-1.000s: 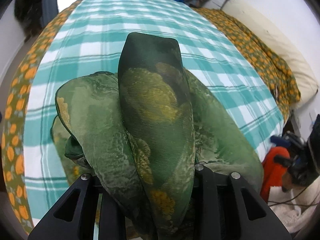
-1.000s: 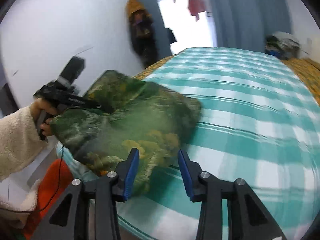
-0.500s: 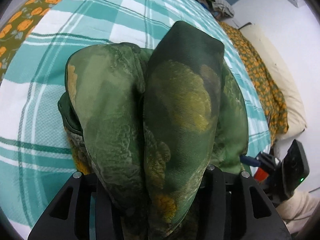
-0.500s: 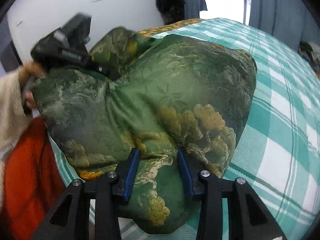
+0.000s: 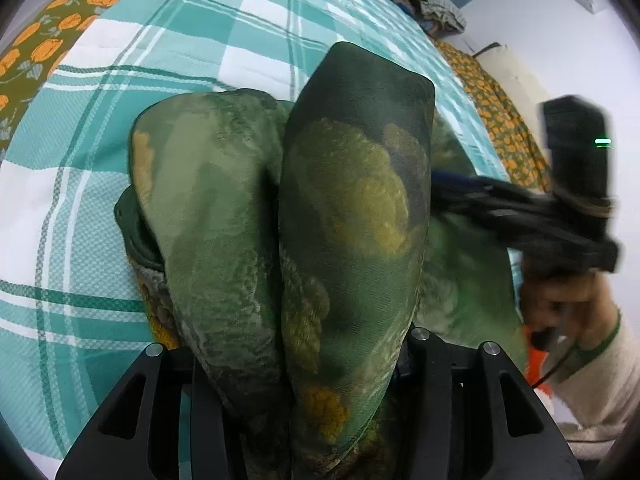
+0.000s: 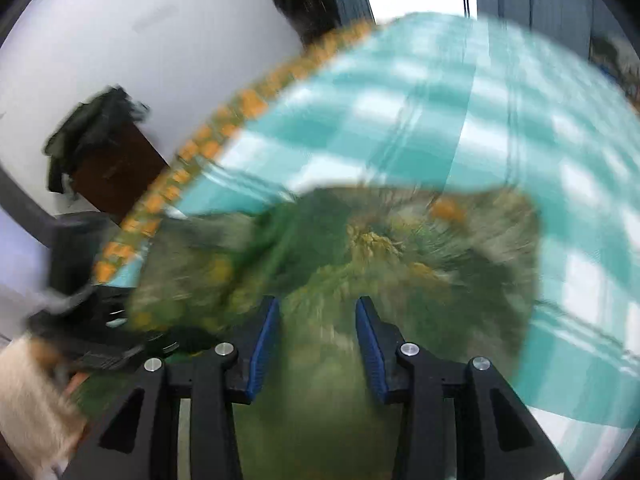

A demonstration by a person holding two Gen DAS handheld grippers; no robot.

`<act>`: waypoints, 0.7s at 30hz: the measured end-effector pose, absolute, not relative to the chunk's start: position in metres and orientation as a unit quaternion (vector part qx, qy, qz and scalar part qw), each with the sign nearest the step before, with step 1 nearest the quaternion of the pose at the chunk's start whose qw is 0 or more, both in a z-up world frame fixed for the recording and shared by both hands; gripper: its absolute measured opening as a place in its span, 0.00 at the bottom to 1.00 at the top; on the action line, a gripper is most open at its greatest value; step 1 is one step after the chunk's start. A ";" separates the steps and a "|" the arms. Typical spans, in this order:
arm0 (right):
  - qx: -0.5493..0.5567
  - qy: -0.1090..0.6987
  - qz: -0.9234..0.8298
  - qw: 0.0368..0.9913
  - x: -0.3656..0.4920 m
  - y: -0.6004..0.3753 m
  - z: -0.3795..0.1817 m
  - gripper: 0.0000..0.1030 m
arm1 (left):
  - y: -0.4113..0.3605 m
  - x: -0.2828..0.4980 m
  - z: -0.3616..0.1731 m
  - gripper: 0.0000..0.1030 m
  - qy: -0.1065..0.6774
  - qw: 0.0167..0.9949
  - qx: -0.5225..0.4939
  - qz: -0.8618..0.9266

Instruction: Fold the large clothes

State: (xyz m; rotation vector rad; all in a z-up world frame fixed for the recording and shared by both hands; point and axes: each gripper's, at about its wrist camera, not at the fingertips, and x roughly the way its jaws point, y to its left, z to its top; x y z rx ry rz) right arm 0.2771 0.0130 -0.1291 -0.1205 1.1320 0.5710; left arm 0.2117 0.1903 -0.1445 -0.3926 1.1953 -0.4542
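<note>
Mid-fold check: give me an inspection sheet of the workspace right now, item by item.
Surface: bed with teal plaid blanket over an orange-flowered sheet.
Job's things: green patterned garment, bunched on the blanket.
Clutter: clothes pile at the bed's far end.
Grippers: left hand-held gripper shut on the garment; right hand-held gripper open, garment between its blue pads, view blurred.
Cables: thin black cable below the right hand.
Surroundings: white walls, dark wooden furniture.

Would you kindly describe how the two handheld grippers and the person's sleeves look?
Both grippers are matte black frames with silver screws. The right gripper has blue finger pads; the left gripper has its pads hidden by cloth. The sleeve is cream fleece with a green cuff edge.
</note>
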 end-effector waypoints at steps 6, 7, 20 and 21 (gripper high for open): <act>-0.056 0.511 0.256 0.819 0.273 0.010 -0.143 0.40 | 0.188 0.214 -0.148 0.46 0.557 0.783 -0.180 -0.211; -0.058 0.509 0.254 0.820 0.267 0.007 -0.138 0.40 | 0.189 0.215 -0.147 0.46 0.557 0.783 -0.180 -0.211; -0.091 0.426 0.286 0.854 0.090 -0.073 -0.088 0.40 | 0.196 0.212 -0.150 0.47 0.550 0.783 -0.193 -0.217; -0.084 0.444 0.278 0.848 0.088 -0.076 -0.102 0.40 | 0.196 0.212 -0.151 0.47 0.549 0.783 -0.194 -0.218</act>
